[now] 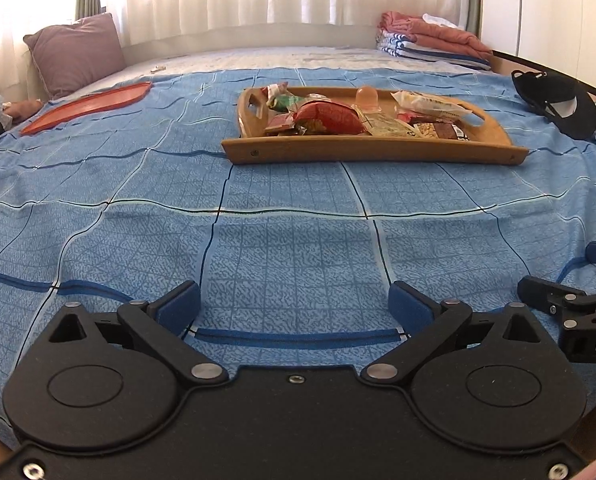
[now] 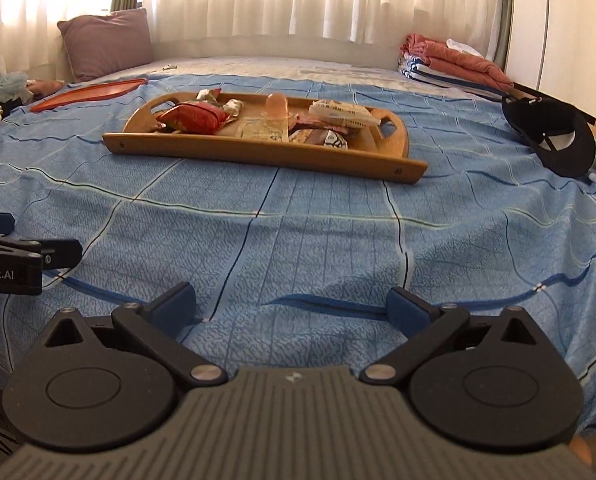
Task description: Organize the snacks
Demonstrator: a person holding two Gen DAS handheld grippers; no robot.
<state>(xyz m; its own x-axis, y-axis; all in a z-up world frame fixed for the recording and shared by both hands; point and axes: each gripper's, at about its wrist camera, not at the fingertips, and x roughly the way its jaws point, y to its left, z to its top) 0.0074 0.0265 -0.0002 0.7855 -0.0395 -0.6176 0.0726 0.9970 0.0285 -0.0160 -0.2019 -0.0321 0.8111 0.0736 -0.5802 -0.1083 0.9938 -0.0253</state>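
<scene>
A wooden tray (image 1: 362, 151) (image 2: 258, 152) lies on the blue bedspread, well ahead of both grippers. It holds several snack packets, among them a red bag (image 1: 330, 118) (image 2: 194, 118), a pale long packet (image 1: 430, 106) (image 2: 344, 114) and a clear jelly cup (image 1: 367, 96) (image 2: 276, 104). My left gripper (image 1: 296, 306) stands open low over the near bedspread with nothing between its blue pads. My right gripper (image 2: 294, 306) is open too, beside it and just as low, also with nothing between its pads. An orange-red flat tray (image 1: 90, 106) (image 2: 90, 94) lies at the far left.
A black cap (image 1: 558, 102) (image 2: 550, 136) rests on the bed's right side. Folded towels and pink cloth (image 1: 430, 40) (image 2: 454, 62) are stacked at the far right, a mauve pillow (image 1: 76, 52) (image 2: 108, 42) at the far left. Curtains hang behind the bed.
</scene>
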